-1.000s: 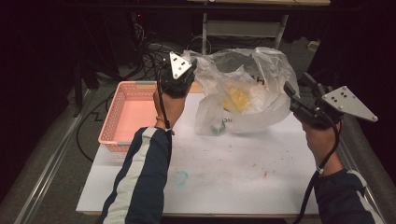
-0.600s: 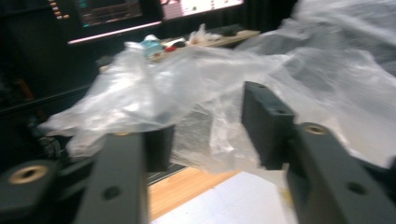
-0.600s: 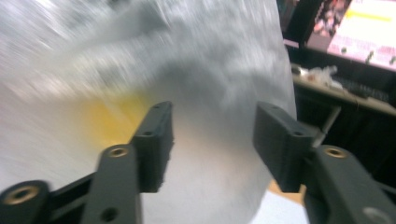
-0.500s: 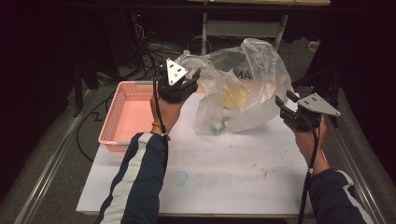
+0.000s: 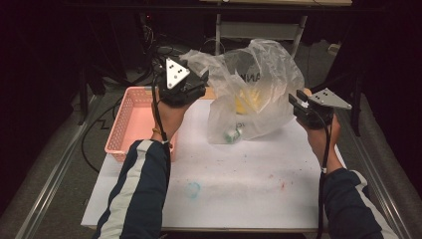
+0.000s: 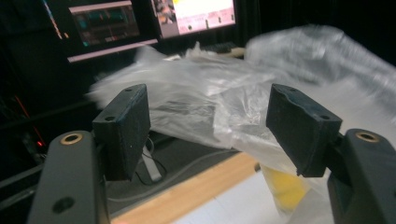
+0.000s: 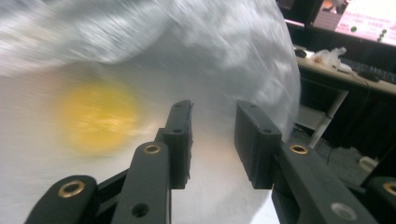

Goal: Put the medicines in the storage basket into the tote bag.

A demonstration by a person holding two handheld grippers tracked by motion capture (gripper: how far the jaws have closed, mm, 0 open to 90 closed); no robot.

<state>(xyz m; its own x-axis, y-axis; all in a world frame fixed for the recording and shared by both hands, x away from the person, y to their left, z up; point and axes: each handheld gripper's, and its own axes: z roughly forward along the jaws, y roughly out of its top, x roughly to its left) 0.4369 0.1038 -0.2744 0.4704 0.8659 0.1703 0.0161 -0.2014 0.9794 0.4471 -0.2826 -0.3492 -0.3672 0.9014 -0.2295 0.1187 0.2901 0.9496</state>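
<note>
left gripper (image 5: 199,79) wide at plastic bag (image 5: 259,89) rim, right gripper (image 5: 297,102) part-open beside it

Basket (image 5: 130,127) sat at surface (image 5: 239,189) left edge; bag (image 5: 254,89) stood right of it, toward the back, between left gripper (image 5: 191,82) and right gripper (image 5: 298,102).

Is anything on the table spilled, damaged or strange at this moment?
Nothing looks spilled or broken. The white table cover carries faint teal and red stains near the person. The clear plastic bag stands crumpled with a yellow item inside; the pink basket sits straight.
</note>
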